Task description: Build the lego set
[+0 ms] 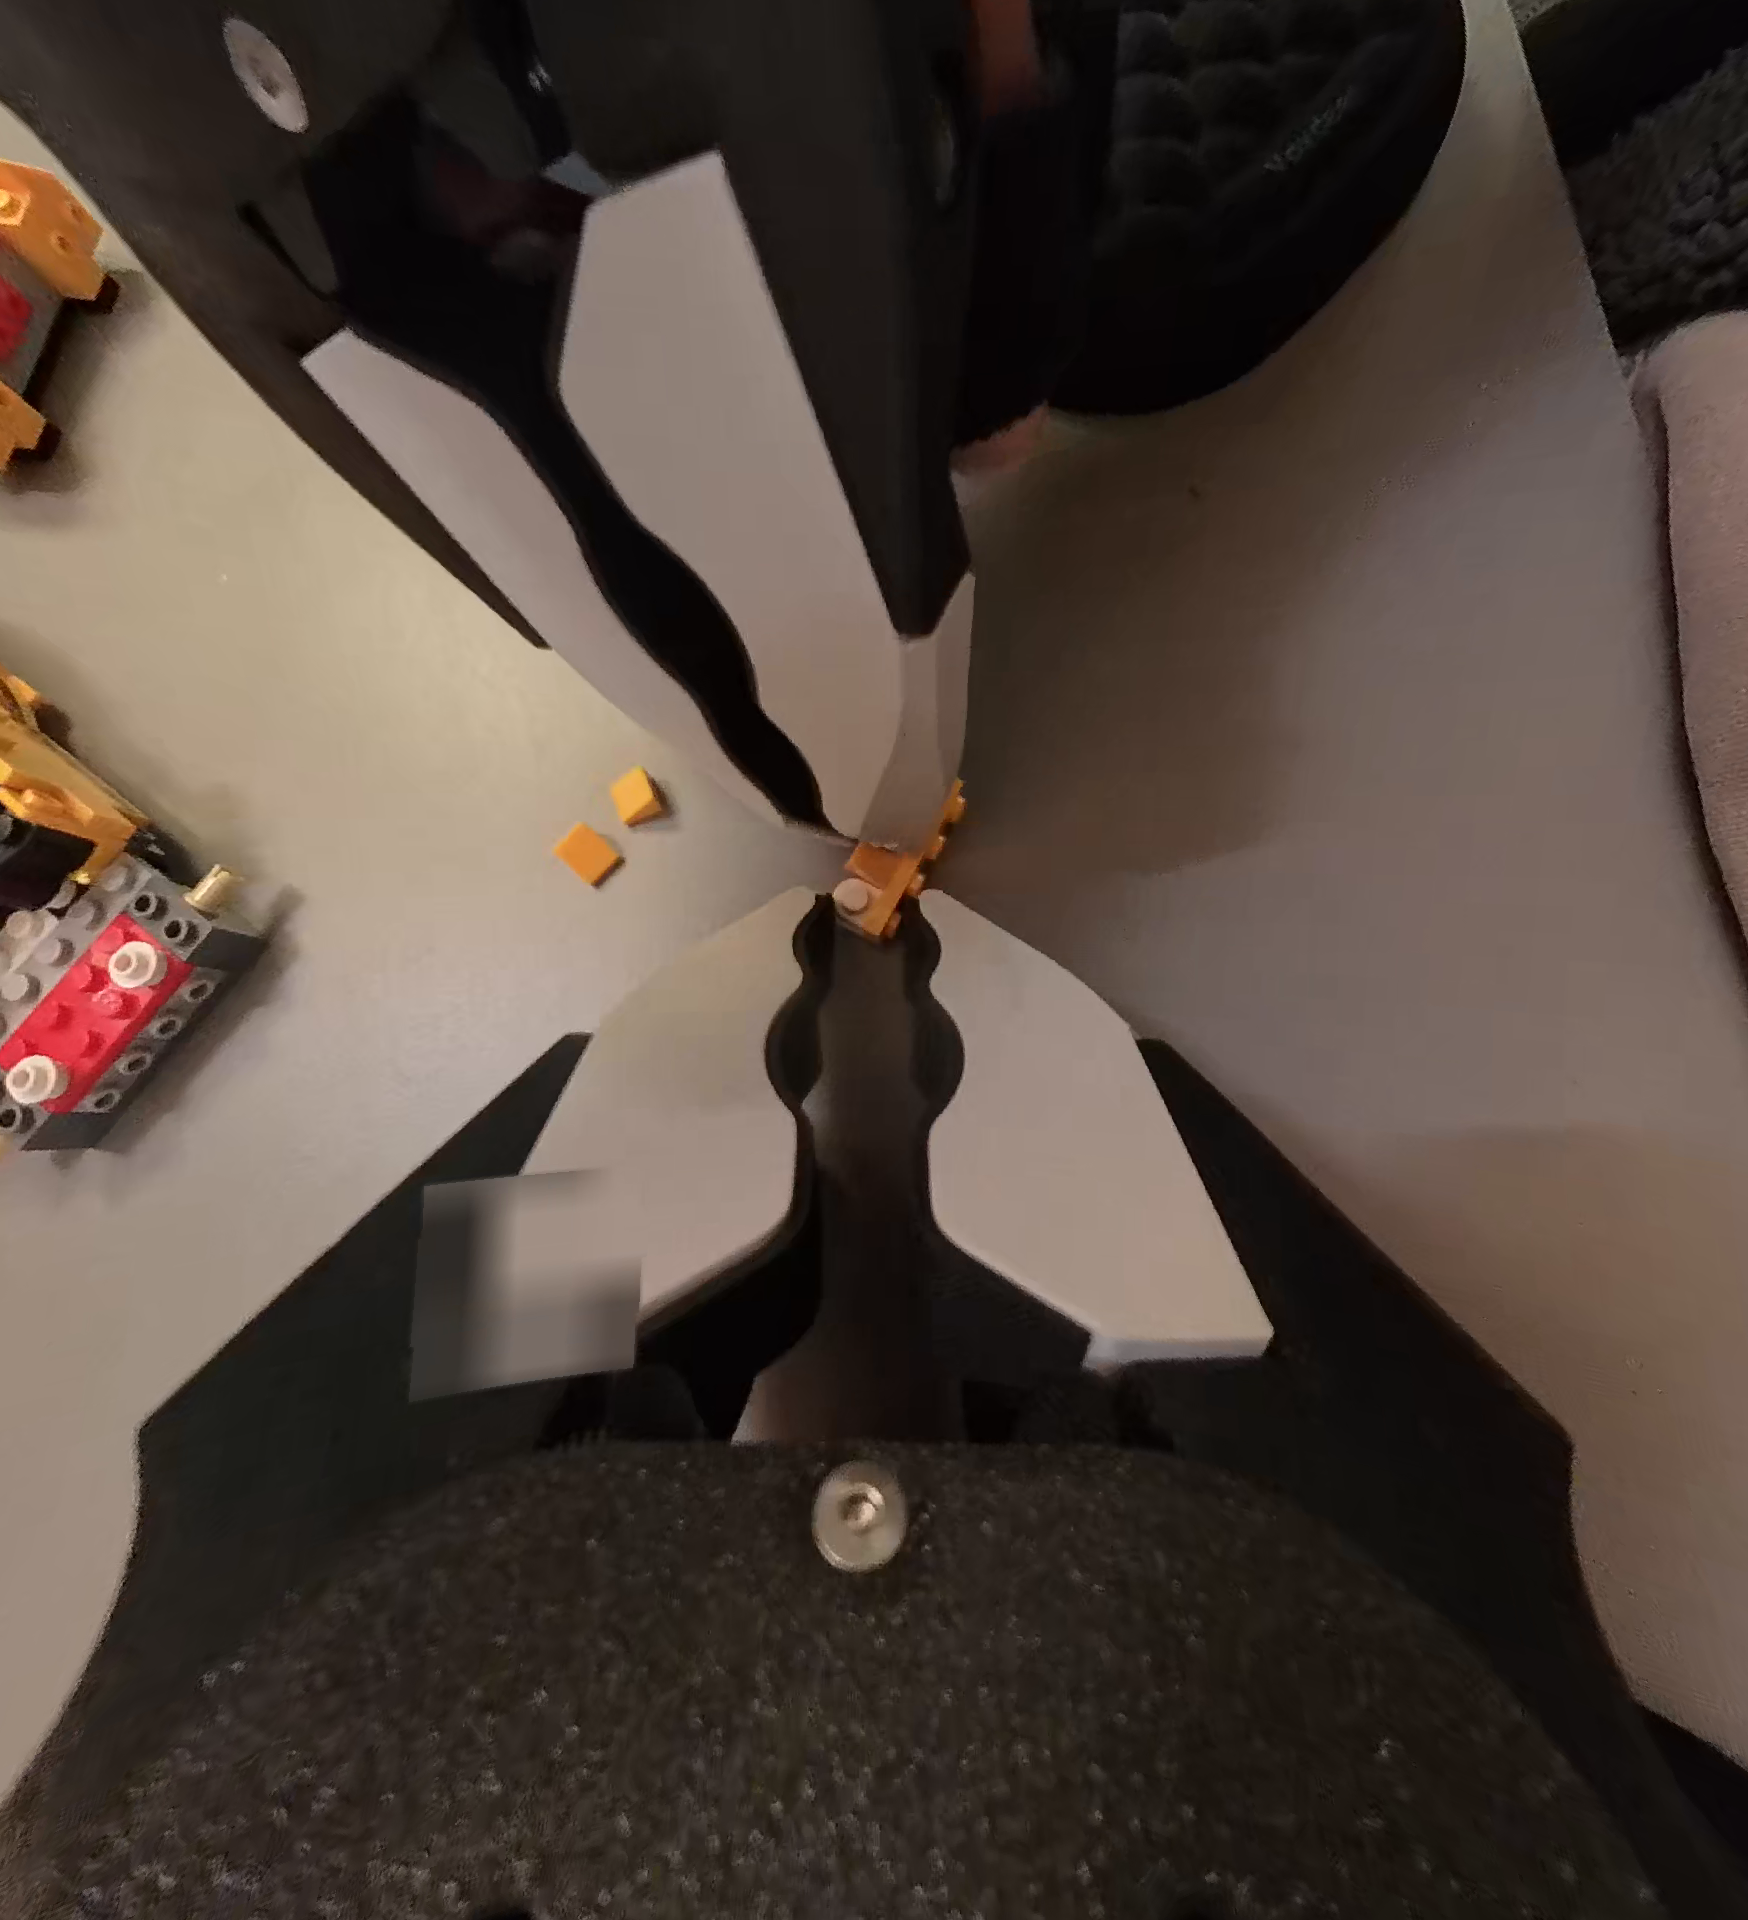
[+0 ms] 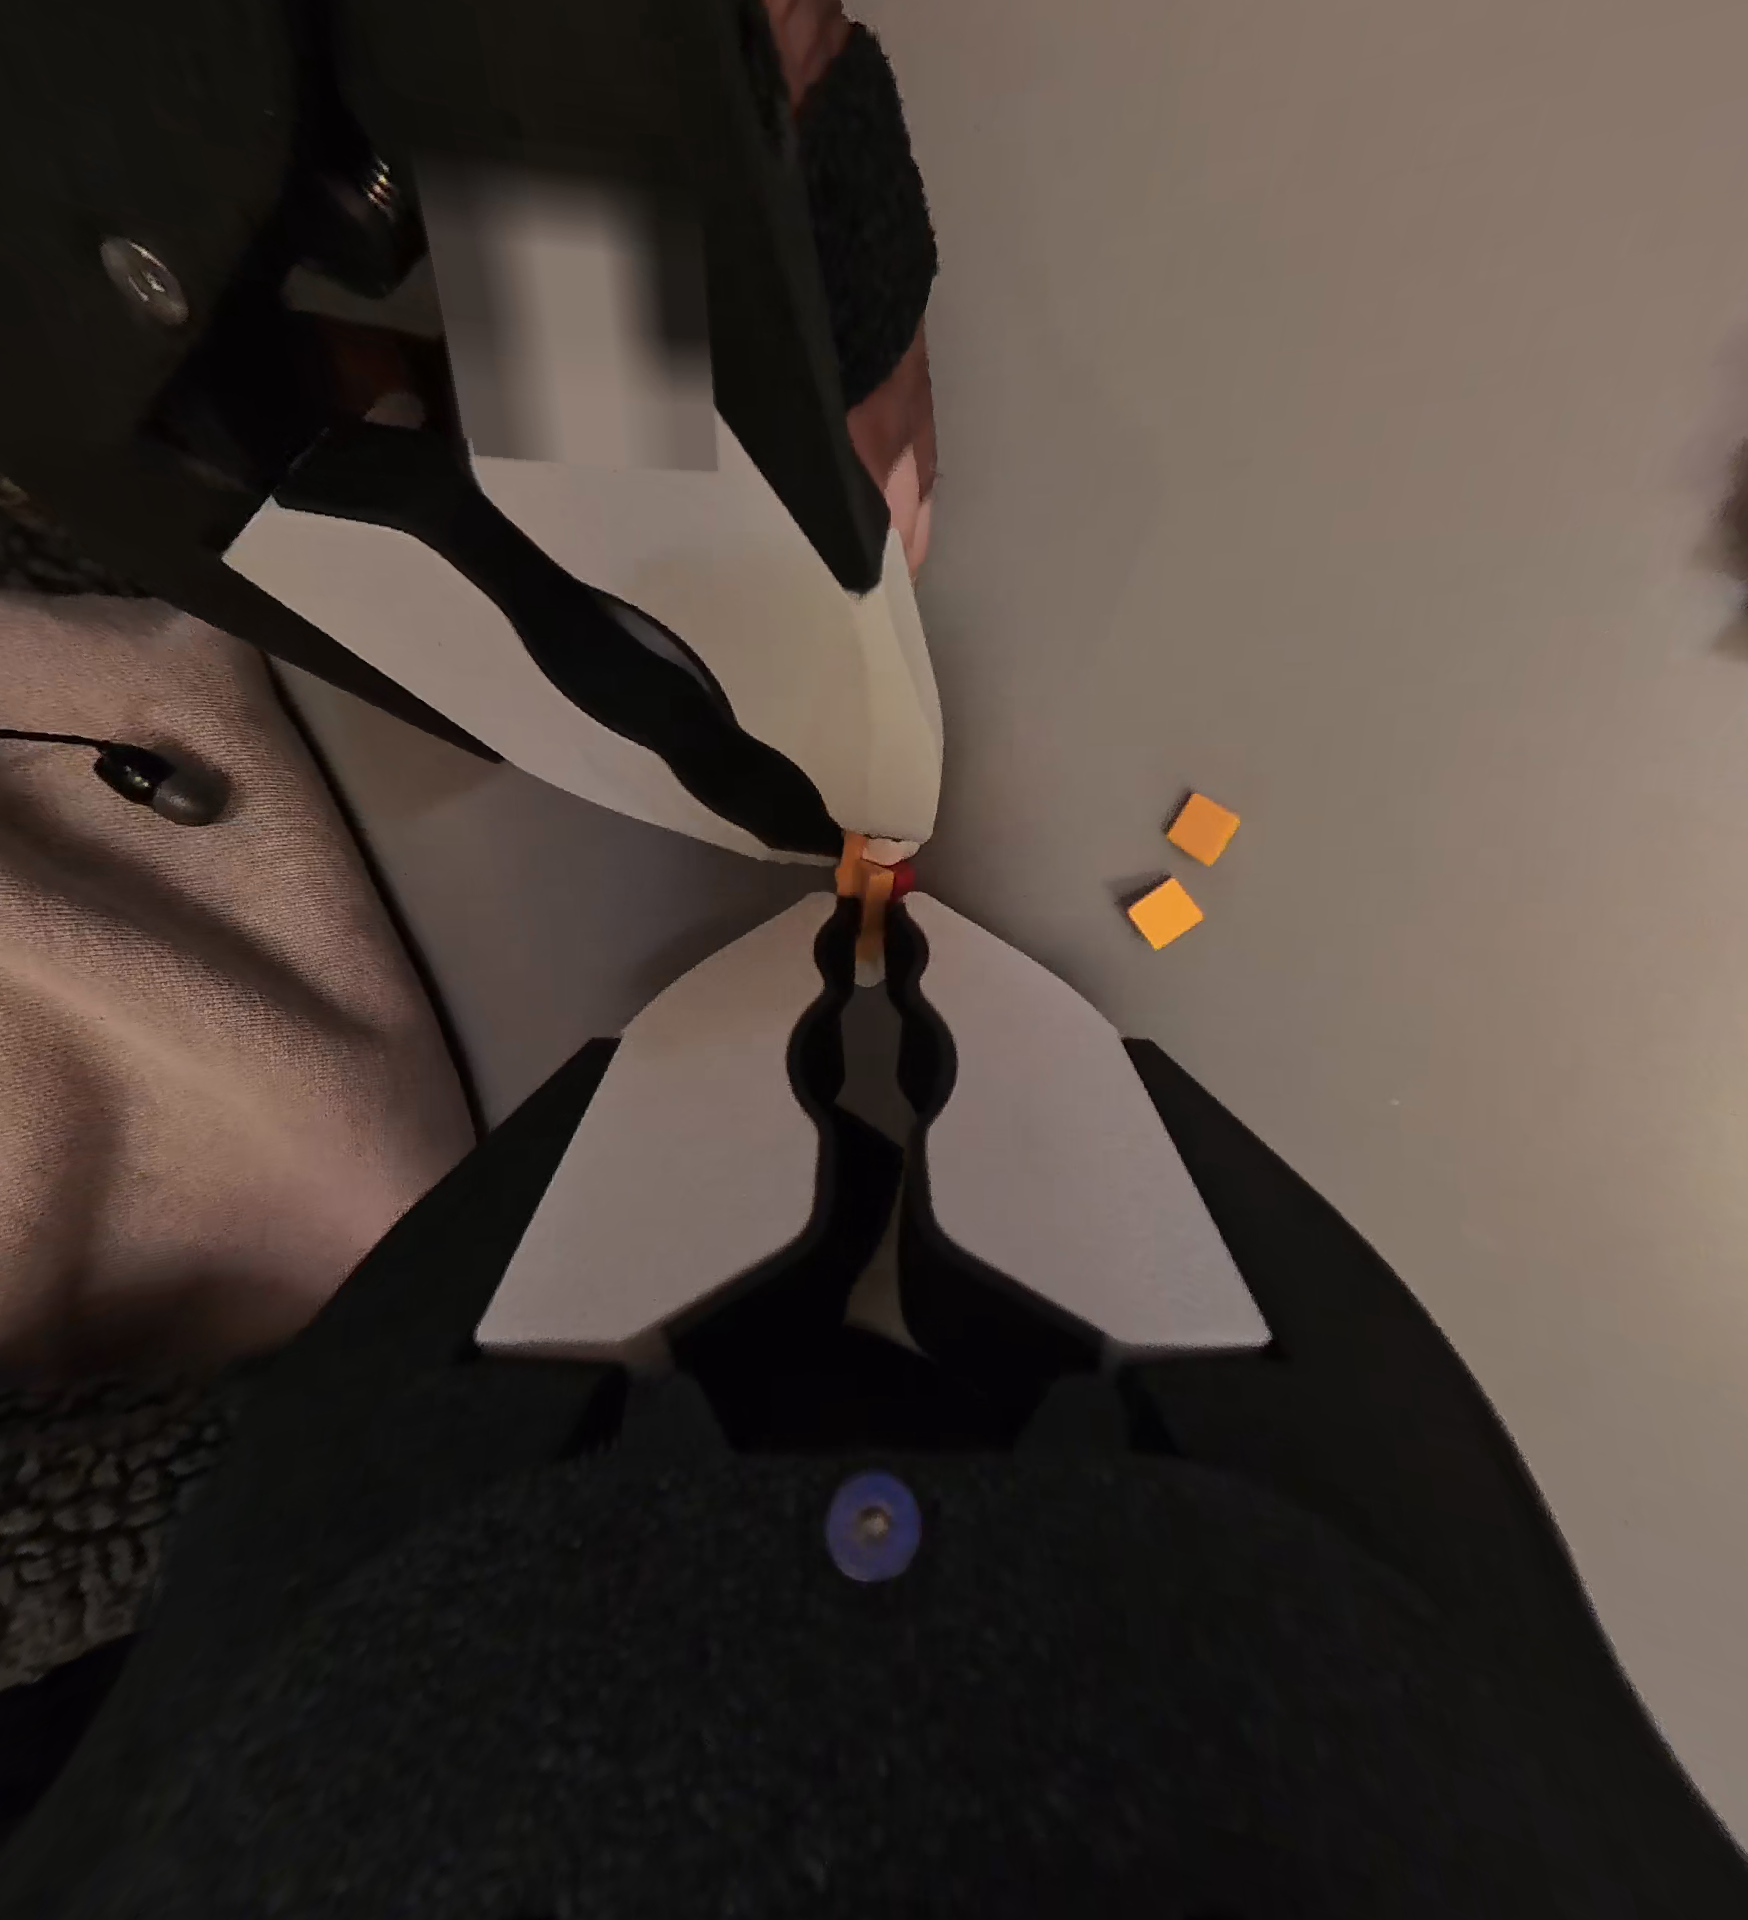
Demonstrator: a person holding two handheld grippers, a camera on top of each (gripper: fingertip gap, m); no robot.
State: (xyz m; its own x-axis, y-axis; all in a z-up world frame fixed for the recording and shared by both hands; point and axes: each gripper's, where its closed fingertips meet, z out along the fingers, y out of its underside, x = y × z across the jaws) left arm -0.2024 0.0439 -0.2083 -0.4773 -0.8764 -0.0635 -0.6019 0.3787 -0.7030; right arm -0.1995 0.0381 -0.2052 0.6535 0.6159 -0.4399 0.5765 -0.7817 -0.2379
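I have both grippers tip to tip above the table (image 1: 1213, 935): left gripper (image 1: 875, 914) and right gripper (image 2: 870, 925) each clenched on the small orange lego assembly (image 1: 885, 883). Two loose orange tiles (image 1: 612, 826) lie just left; half-built models (image 1: 70, 997) far left.

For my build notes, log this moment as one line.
left gripper: shut on orange piece | right gripper: shut on same | two orange tiles: loose on table
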